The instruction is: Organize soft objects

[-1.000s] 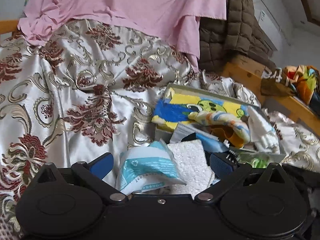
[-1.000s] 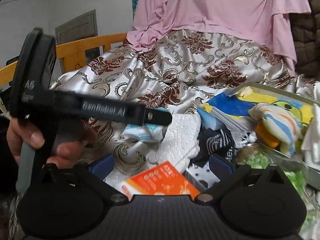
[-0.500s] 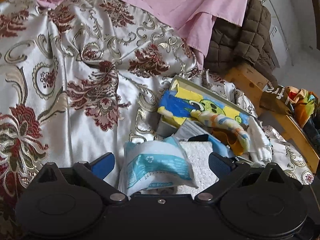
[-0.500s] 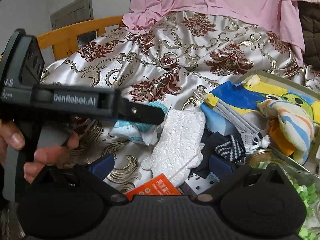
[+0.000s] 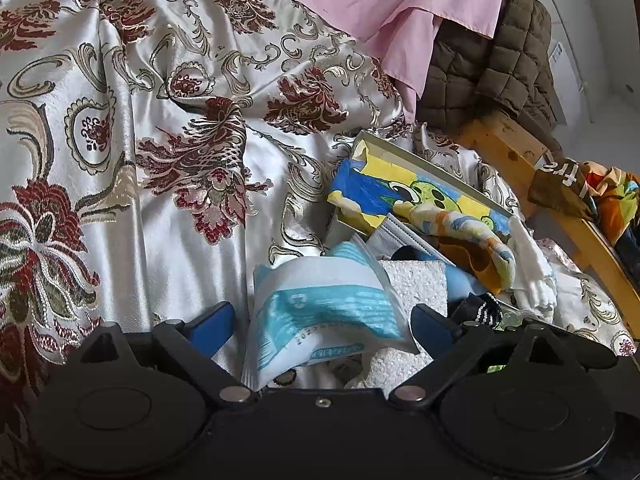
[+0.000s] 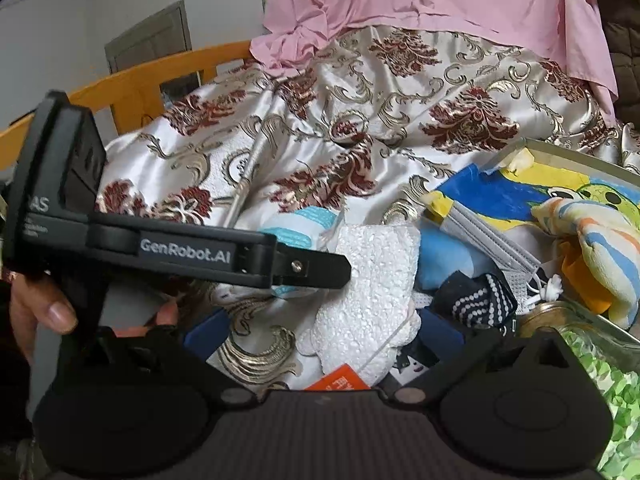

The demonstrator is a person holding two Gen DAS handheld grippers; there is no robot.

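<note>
A white and teal plastic pack lies on the satin bedspread between the blue pads of my left gripper. Its jaws are closing and the pads stand clear of the pack. Beside the pack lies a white foam piece. Behind it, a shallow box holds a yellow and blue cloth, a striped plush, a grey mask and a white glove. My right gripper is open around the foam piece. The left gripper reaches in from the left over the pack.
A pink sheet and a brown quilted jacket are heaped at the back. A wooden bed rail runs along the left. A dotted dark sock, a glass jar and an orange card crowd the near right.
The left view has rolled and dipped toward the pack, which sits larger between the pads. The right gripper has moved in over the foam piece; the orange card has slid under its body.
</note>
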